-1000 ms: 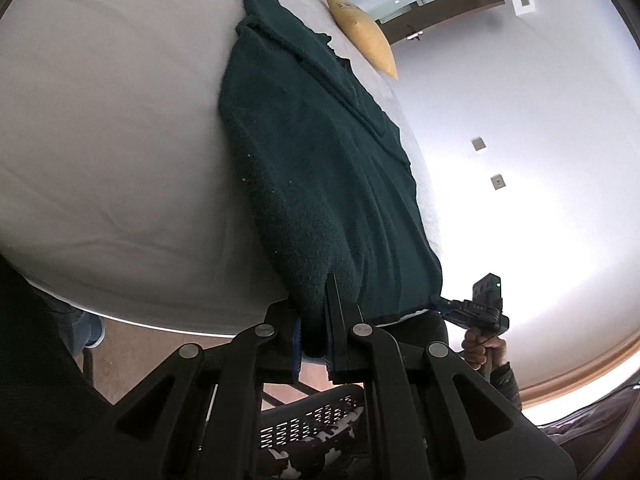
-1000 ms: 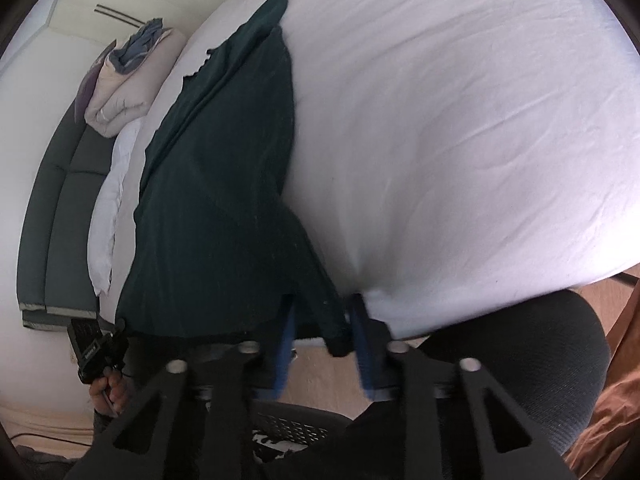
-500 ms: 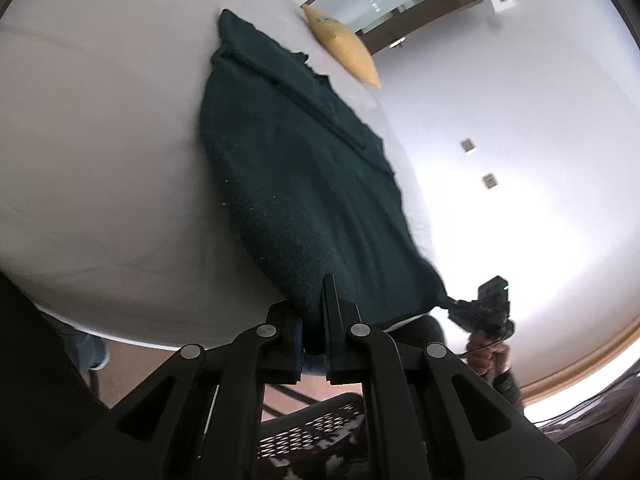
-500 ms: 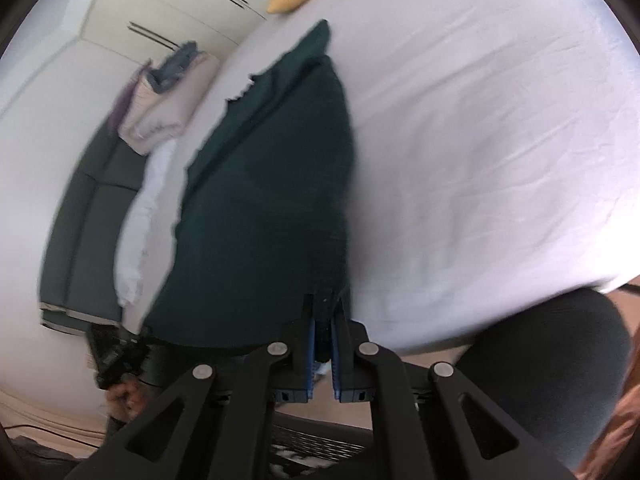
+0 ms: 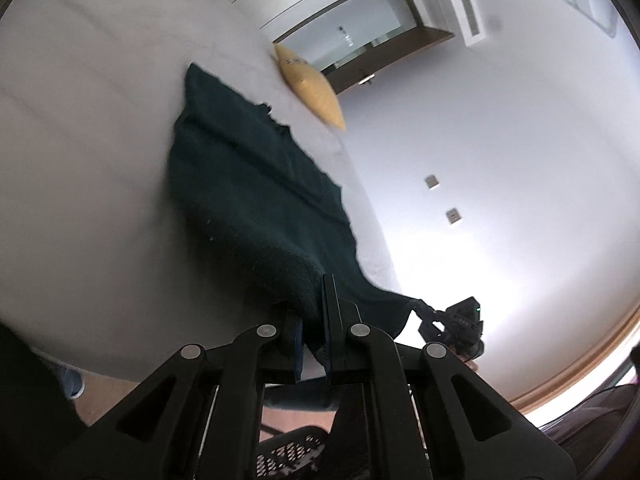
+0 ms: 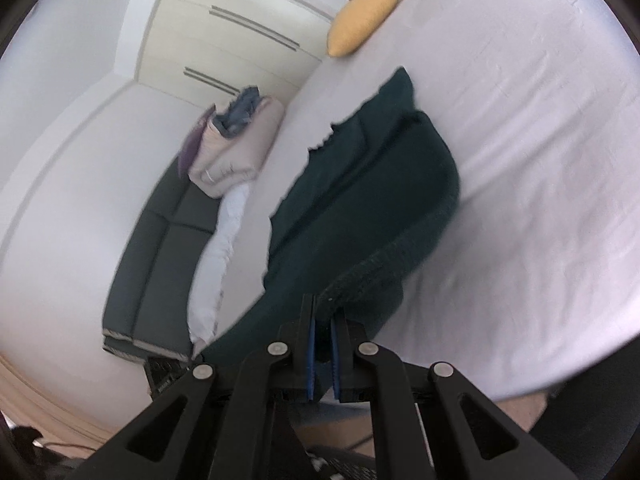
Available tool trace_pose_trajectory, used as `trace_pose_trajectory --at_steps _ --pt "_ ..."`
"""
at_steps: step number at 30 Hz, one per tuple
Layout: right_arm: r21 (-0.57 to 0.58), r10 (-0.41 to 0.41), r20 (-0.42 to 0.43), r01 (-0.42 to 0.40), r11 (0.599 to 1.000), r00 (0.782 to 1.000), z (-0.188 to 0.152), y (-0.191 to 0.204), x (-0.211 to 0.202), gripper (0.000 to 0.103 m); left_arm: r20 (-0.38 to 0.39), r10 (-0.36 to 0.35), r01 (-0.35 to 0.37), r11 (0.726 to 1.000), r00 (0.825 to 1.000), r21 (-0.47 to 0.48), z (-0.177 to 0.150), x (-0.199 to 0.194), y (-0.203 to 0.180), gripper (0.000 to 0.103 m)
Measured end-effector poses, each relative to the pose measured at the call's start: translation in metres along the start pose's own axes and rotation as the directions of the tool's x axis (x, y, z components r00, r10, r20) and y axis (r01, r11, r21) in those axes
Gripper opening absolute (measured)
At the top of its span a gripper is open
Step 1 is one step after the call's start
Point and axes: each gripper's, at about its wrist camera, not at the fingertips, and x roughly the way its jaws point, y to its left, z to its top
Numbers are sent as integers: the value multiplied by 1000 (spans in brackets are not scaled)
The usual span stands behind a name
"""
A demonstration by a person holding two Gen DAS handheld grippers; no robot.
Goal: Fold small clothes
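- Since a second ago: right gripper (image 6: pixel 323 320), then spread with cloth between its blue pads, is now pinched tight on the hem; both grippers have lifted the near end of the dark green garment (image 6: pixel 360 208), and a raised roll has formed along its right side.
- Dark green garment: knit top, lying lengthwise on the white bed (image 6: pixel 520 160); near end raised off the bed's near edge, far end flat on the sheet and pointing at the yellow pillow (image 6: pixel 366 16) by the far edge.
- Long axis: runs straight away from both sets of fingers, so a fold would carry the held end forward over the flat part; neither hand is clearly nearer.
- Left gripper (image 5: pixel 316 312): fingers closed on the near left corner, thick fabric bunched between them.
- Right gripper: fingers nearly together, ribbed hem clamped between the pads.
- Other items: folded pile of clothes (image 6: pixel 236 148) on the dark sofa (image 6: pixel 160 248) beside the bed; mesh basket (image 5: pixel 288 452) below the left gripper.
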Motion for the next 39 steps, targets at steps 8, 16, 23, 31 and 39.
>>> trace_pose_trajectory --at_steps 8,16,23,31,39 --pt "13 40 87 -41 999 995 47 18 18 7 72 -55 57 998 996 -25 47 7 0 5" --pt "36 15 138 -20 999 990 104 23 58 7 137 -42 58 992 990 -112 110 35 22 5" --pt "66 -41 152 31 997 987 156 15 105 7 132 19 1 989 991 -148 172 81 41 5" --pt "114 -136 159 119 986 978 201 -12 152 7 101 80 -59 980 992 -192 231 140 74 5" --pt "120 -206 146 190 975 967 241 -31 190 7 80 134 -117 973 988 -197 278 186 100 5"
